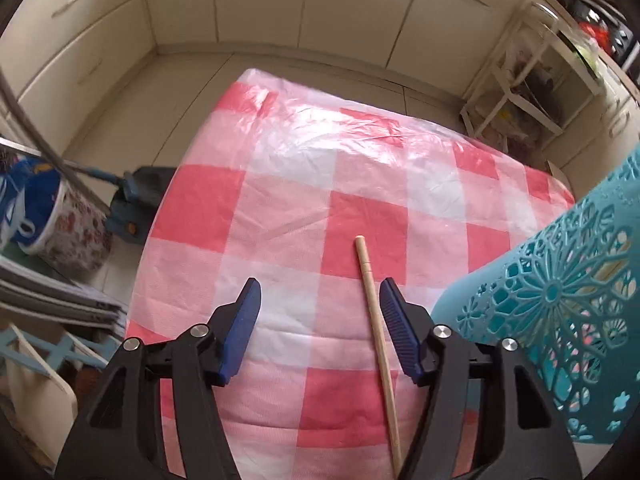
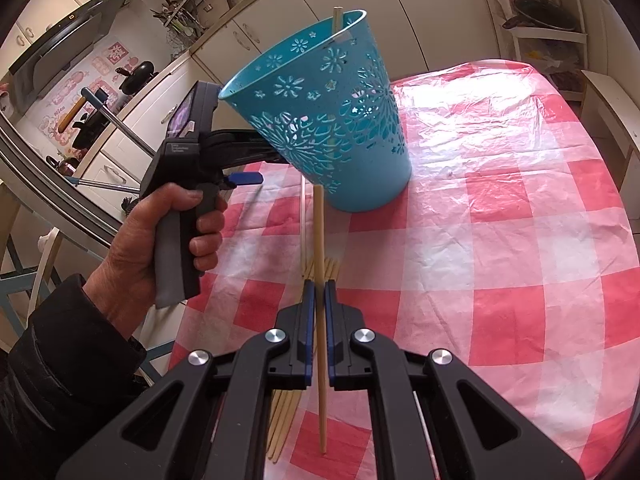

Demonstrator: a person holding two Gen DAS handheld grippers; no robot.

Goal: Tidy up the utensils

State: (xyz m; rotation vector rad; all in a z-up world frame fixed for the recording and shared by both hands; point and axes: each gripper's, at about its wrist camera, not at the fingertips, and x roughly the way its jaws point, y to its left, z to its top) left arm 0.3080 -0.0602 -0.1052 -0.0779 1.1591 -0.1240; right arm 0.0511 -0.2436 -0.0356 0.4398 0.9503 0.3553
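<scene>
A teal perforated utensil holder (image 2: 332, 120) stands on the red-and-white checked tablecloth (image 2: 500, 240), with one chopstick (image 2: 337, 20) sticking out of its top. It also shows at the right edge of the left wrist view (image 1: 560, 300). My right gripper (image 2: 319, 286) is shut on a wooden chopstick (image 2: 319, 224), held above a bundle of chopsticks (image 2: 286, 412) lying on the cloth. My left gripper (image 1: 320, 292) is open and empty, hovering over a single chopstick (image 1: 376, 320) on the cloth beside the holder. It also shows in the right wrist view (image 2: 248, 178).
The table's left edge (image 1: 160, 216) drops to a tiled floor with a vacuum (image 1: 132, 208) and a floral bin (image 1: 60, 216). Cream cabinets (image 1: 280, 4) line the far wall. A white shelf rack (image 1: 520, 80) stands at the far right.
</scene>
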